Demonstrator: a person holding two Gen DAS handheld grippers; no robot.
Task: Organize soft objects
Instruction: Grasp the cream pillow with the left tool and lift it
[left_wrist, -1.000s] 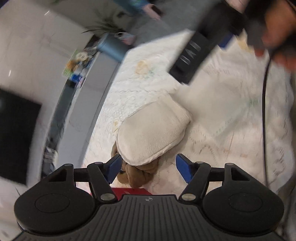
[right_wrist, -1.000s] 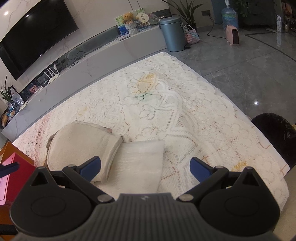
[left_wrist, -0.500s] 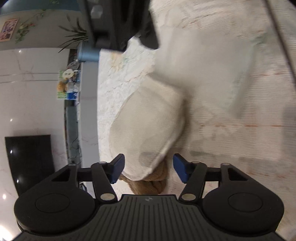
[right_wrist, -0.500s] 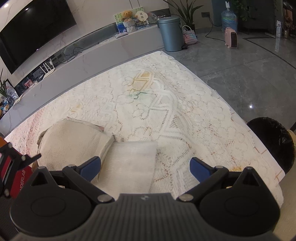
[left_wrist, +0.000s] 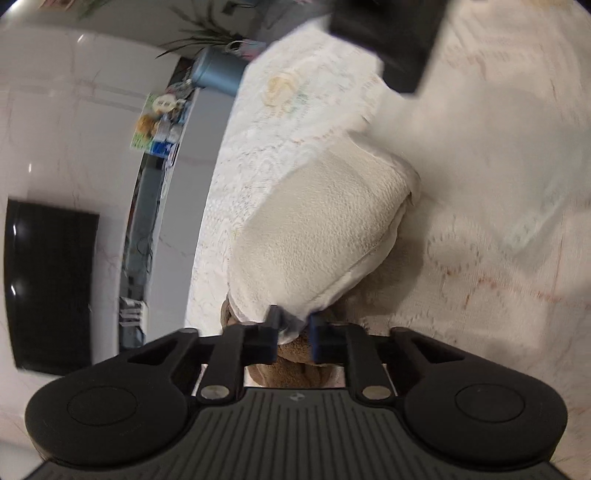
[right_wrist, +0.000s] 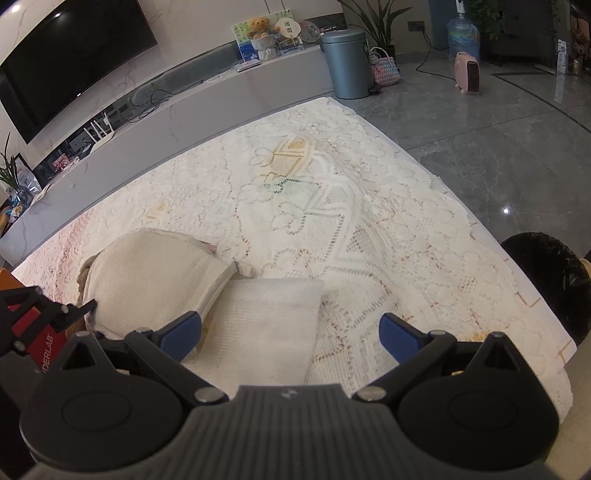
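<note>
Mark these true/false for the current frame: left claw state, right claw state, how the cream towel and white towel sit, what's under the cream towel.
1. The left claw is shut on the edge of the folded cream terry towel. True.
2. The right claw grips the flat white folded towel. False: its jaws stand wide open above that towel, holding nothing.
3. The cream towel's edge overlaps the white towel. True.
4. Nothing lies under the cream towel. False: a brown plush item shows beneath it.
5. The towels lie on a bare wooden tabletop. False: they lie on a white lace tablecloth.
</note>
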